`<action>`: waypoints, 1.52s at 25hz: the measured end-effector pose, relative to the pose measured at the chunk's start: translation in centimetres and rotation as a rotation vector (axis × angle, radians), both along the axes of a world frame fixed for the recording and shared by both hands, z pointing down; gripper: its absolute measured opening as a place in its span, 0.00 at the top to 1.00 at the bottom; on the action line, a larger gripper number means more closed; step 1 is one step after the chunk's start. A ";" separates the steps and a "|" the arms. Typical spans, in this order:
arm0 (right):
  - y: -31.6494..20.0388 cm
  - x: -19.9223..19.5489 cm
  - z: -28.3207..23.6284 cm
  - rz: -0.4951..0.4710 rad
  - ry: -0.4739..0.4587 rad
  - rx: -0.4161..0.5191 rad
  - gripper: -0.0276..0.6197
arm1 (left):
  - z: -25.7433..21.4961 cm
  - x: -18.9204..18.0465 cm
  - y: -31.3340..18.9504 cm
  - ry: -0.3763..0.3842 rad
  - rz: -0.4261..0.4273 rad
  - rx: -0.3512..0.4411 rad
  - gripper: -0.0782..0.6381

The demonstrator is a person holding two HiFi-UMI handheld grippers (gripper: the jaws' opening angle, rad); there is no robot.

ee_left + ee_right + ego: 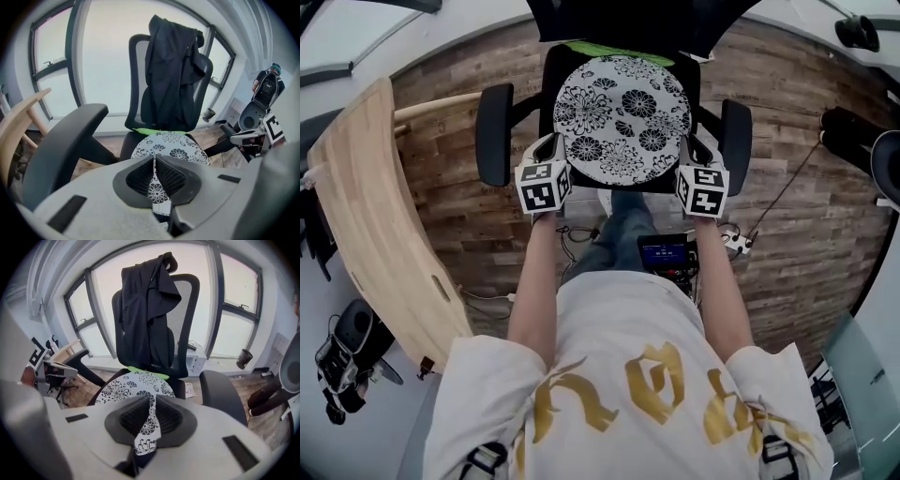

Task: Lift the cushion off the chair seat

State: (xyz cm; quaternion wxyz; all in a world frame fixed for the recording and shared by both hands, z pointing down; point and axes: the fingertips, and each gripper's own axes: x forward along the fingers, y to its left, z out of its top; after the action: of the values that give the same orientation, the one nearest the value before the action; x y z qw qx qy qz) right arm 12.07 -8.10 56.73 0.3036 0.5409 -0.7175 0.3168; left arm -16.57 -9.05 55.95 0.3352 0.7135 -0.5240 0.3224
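Note:
A round white cushion (pixel 623 117) with black flower print lies over the seat of a black office chair (pixel 551 70). My left gripper (pixel 551 157) is shut on the cushion's front left edge. My right gripper (pixel 688 159) is shut on its front right edge. In the left gripper view a fold of the cushion (pixel 171 147) is pinched between the ribbed pads of the left gripper (pixel 153 176). In the right gripper view the cushion (pixel 136 385) is pinched the same way in the right gripper (pixel 150 417). Whether the cushion still touches the seat I cannot tell.
Black armrests (pixel 494 131) (pixel 736 131) flank the cushion close to both grippers. A dark jacket (pixel 171 70) hangs over the chair back, and a green item (pixel 619 50) lies behind the cushion. A curved wooden panel (pixel 375 216) stands at the left. Cables and a device (pixel 667 253) lie on the floor.

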 end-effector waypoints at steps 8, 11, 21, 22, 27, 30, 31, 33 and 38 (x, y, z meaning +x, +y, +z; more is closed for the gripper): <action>0.0 -0.8 2.8 -0.004 -0.005 -0.060 0.93 | 4.2 -1.5 0.8 -0.058 -0.023 -0.100 0.87; -0.2 -1.1 3.8 0.018 -0.038 -0.085 0.88 | 5.4 -2.2 0.9 -0.067 -0.037 -0.129 0.87; -0.7 -1.1 9.0 0.053 -0.019 -0.215 0.70 | 9.2 -4.1 0.9 -0.078 -0.081 -0.216 0.87; -0.9 -0.9 9.4 0.055 -0.006 -0.219 0.70 | 9.6 -4.2 0.9 -0.086 -0.082 -0.221 0.85; -1.7 1.0 11.1 0.091 0.061 -0.234 0.68 | 12.0 -4.9 0.8 -0.094 -0.127 -0.255 0.76; -1.5 1.7 13.1 0.105 0.078 -0.289 0.64 | 13.6 -4.9 0.9 -0.097 -0.120 -0.289 0.73; -1.3 1.9 13.8 0.108 0.083 -0.313 0.62 | 14.1 -4.9 1.0 -0.101 -0.118 -0.300 0.72; -0.9 2.3 15.0 0.114 0.095 -0.354 0.61 | 15.0 -5.0 1.0 -0.113 -0.116 -0.316 0.69; -0.2 3.3 17.3 0.147 0.137 -0.414 0.59 | 16.6 -5.2 0.8 -0.114 -0.159 -0.330 0.65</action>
State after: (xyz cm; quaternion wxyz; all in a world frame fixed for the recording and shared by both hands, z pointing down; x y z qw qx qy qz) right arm 15.41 -8.32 74.03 0.4322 0.5382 -0.5736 0.4411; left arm -21.76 -8.23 72.57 0.4416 0.5859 -0.5369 0.4165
